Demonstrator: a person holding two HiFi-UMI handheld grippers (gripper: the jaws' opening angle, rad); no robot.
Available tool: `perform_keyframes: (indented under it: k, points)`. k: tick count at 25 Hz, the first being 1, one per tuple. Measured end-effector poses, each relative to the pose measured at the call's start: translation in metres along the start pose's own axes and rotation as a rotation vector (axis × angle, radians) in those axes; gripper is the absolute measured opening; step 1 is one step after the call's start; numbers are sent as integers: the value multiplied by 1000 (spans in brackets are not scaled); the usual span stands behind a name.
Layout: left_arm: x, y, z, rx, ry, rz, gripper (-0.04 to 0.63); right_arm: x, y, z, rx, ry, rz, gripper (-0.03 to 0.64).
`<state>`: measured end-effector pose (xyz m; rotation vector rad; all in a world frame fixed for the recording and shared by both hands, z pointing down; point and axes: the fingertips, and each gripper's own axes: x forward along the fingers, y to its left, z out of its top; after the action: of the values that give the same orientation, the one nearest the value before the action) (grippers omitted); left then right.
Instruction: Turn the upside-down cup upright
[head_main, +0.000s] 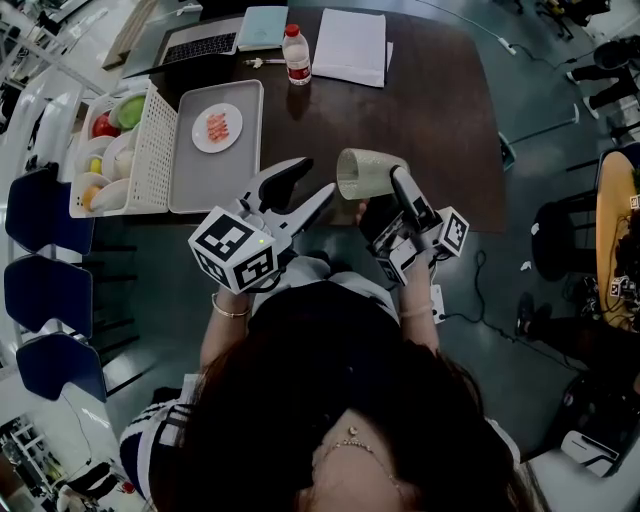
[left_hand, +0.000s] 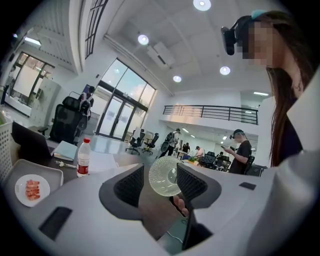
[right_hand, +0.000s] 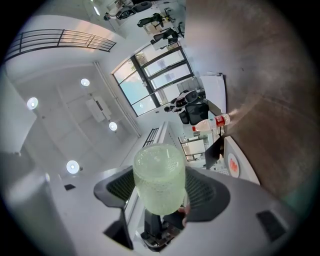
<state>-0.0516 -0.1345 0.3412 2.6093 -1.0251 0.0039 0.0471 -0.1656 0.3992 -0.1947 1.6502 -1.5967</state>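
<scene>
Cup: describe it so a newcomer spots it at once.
At the near edge of the dark brown table, in front of the person, the right gripper holds the cup sideways in the air. It is the only pale green, bumpy-walled thing.

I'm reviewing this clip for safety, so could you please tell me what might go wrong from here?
1. The cup lies tilted on its side in the air, held only by the right claw; it looks like glass and could slip and drop onto the table.
2. The open left claw sits close beside the cup's rim and could knock it loose.
</scene>
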Motion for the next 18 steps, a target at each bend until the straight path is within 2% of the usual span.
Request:
perform_keyframes:
  k: [6, 12, 18]
  points:
    - [7, -8, -4, -25, 27, -61, 303, 2, 1, -3, 14, 24, 15, 322]
    - [18, -24, -13, -2, 88, -132, 361, 4, 8, -8, 27, 53, 39, 322]
    - [24, -22, -16, 2, 107, -155, 386, 11, 8, -18, 33, 91, 62, 322]
